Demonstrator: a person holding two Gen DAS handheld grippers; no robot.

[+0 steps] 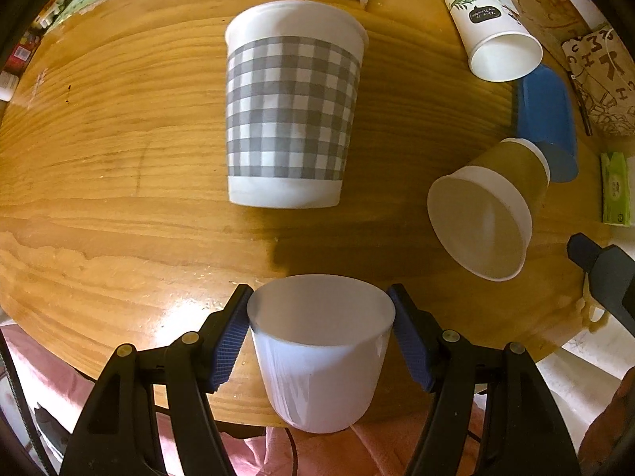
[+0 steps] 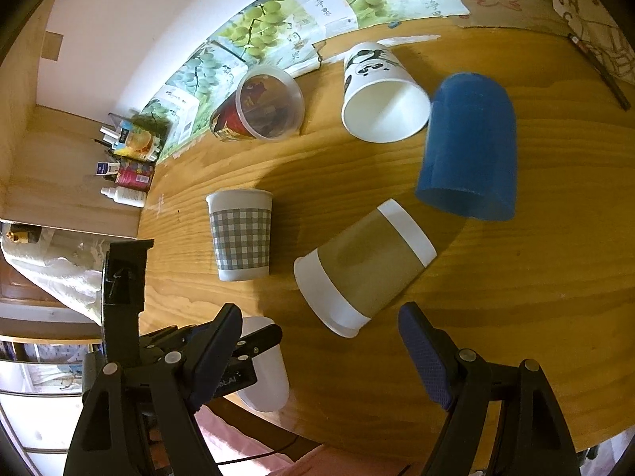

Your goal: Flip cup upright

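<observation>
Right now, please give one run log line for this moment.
left gripper: shut on white cup | right gripper: open, empty | gingham cup: upright | brown cup: lying on table

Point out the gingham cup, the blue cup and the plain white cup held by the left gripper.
gingham cup (image 1: 291, 115): left wrist view, on its checked band.
blue cup (image 2: 470, 139): right wrist view, mid side wall.
plain white cup (image 1: 319, 377): left wrist view, on its outer wall below the rim.
</observation>
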